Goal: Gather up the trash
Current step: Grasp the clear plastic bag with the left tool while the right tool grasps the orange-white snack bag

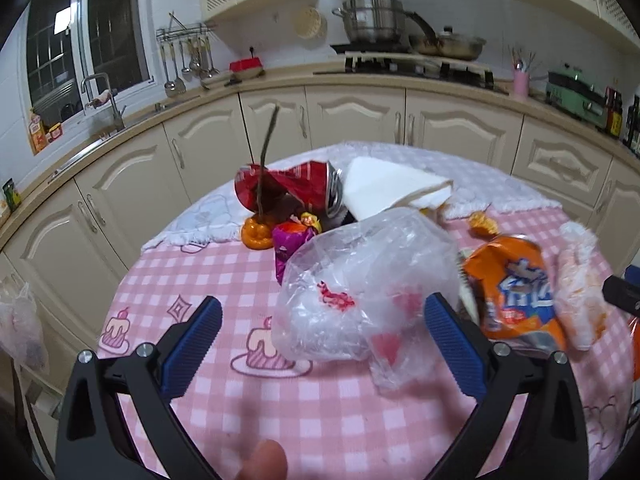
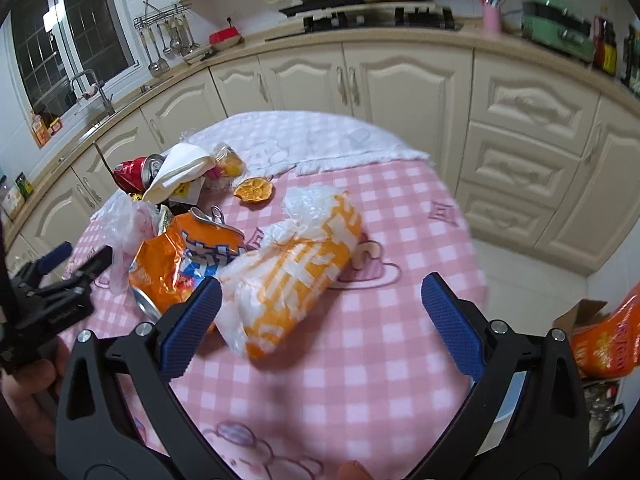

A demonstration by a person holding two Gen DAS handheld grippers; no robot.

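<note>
Jaws first, left wrist view: your left gripper [image 1: 322, 326] is standing wide, holding nothing, both blue pads [image 1: 192, 346] well apart. You're lining it up on the clear plastic bag [image 1: 360, 280], which is sitting between the pads on the pink checked tablecloth [image 1: 208, 272]; I judge that's your next grab. The wide spread is making sense, since the bag is bulky and crumpled. Behind it the rest of the trash is bunching together: purple wrapper [image 1: 290, 242], orange peel [image 1: 256, 234], red can [image 1: 296, 190], white napkin [image 1: 390, 188]. The crushed orange can [image 1: 516, 284] is lying just right of the bag, touching or nearly so. Watch that the right pad isn't snagging it.

Right wrist view: your right gripper [image 2: 320, 320] is also standing wide and empty. You're aiming it at the orange-and-white plastic wrapper [image 2: 292, 268], which is lying nearer the left pad, beside the crushed orange can [image 2: 180, 260]. Centre up before closing, or you're likely pinching only an edge. A dried orange slice [image 2: 254, 190] is lying beyond, apart from the pile. Your left gripper [image 2: 60, 280] is showing at the left edge. An orange bag [image 2: 608, 340] is hanging off the table's right side, possibly the trash destination; I cannot tell.
</note>
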